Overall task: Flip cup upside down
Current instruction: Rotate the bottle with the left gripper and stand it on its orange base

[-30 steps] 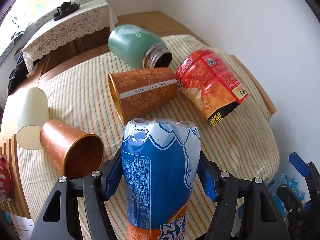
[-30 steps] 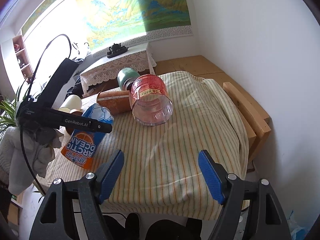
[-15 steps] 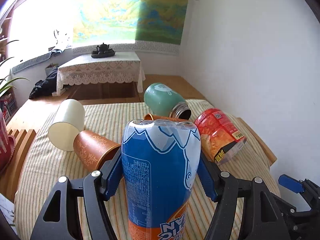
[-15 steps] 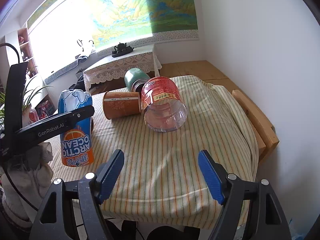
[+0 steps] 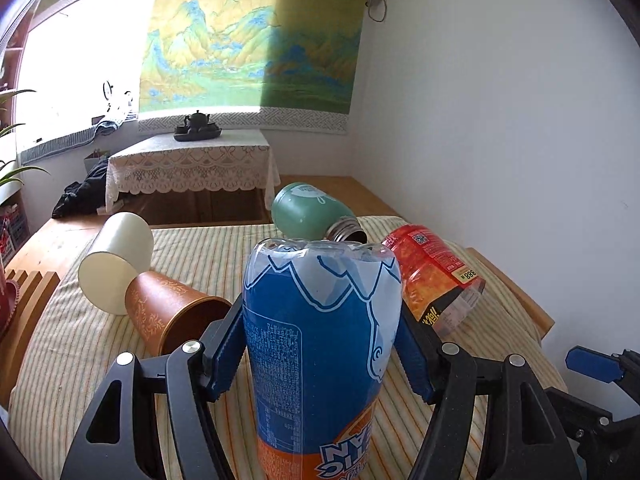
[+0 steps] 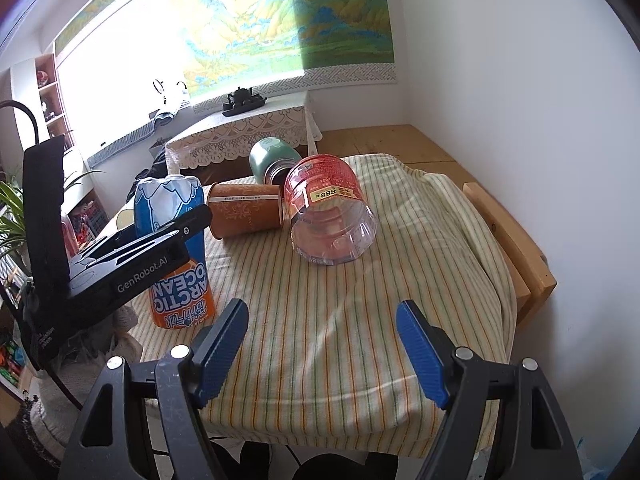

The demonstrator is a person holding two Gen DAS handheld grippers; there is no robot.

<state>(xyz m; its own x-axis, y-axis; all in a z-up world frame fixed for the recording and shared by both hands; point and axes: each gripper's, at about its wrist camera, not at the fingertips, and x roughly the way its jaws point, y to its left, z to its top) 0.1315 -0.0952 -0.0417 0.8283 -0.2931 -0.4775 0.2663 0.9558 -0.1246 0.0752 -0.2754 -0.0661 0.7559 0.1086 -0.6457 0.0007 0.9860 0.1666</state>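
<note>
Left gripper (image 5: 322,354) clamped on blue-and-orange cup (image 5: 320,344), blue pads (image 5: 226,356) pressed to both its sides. Cup standing inverted, lettering upside down, moulded base uppermost, orange end towards striped tablecloth (image 5: 200,248). Behind it on the cloth, all lying on their sides: brown patterned cup (image 5: 172,312) to the left, open mouth towards the camera; cream paper cup (image 5: 116,264) touching the brown one's closed end; green flask (image 5: 308,212) further back, metal neck pointing right; red noodle tub (image 5: 434,272) to the right. Lace-covered side table (image 5: 192,164) with dark teapot (image 5: 196,120) beyond, landscape painting (image 5: 252,36) on the wall above. Blue tip of right gripper (image 5: 592,364) at the lower right edge.

Right gripper (image 6: 322,344) spread wide, holding nothing, low over the near edge of the tablecloth (image 6: 320,320). Left gripper (image 6: 188,224) seen from the side at left, closed around the blue-and-orange cup (image 6: 176,252), which stands inverted with its orange end resting on the cloth near the left edge. Second brown patterned cup (image 6: 246,216) on its side just right of it. Red noodle tub (image 6: 328,212) touching that cup's far end, clear open mouth facing forward. Green flask (image 6: 274,160) behind, between the two. Wooden bench edge (image 6: 512,240) showing past the cloth on the right. Teapot (image 6: 242,98) and lace-covered side table (image 6: 240,136) at the back under the painting (image 6: 280,16)
</note>
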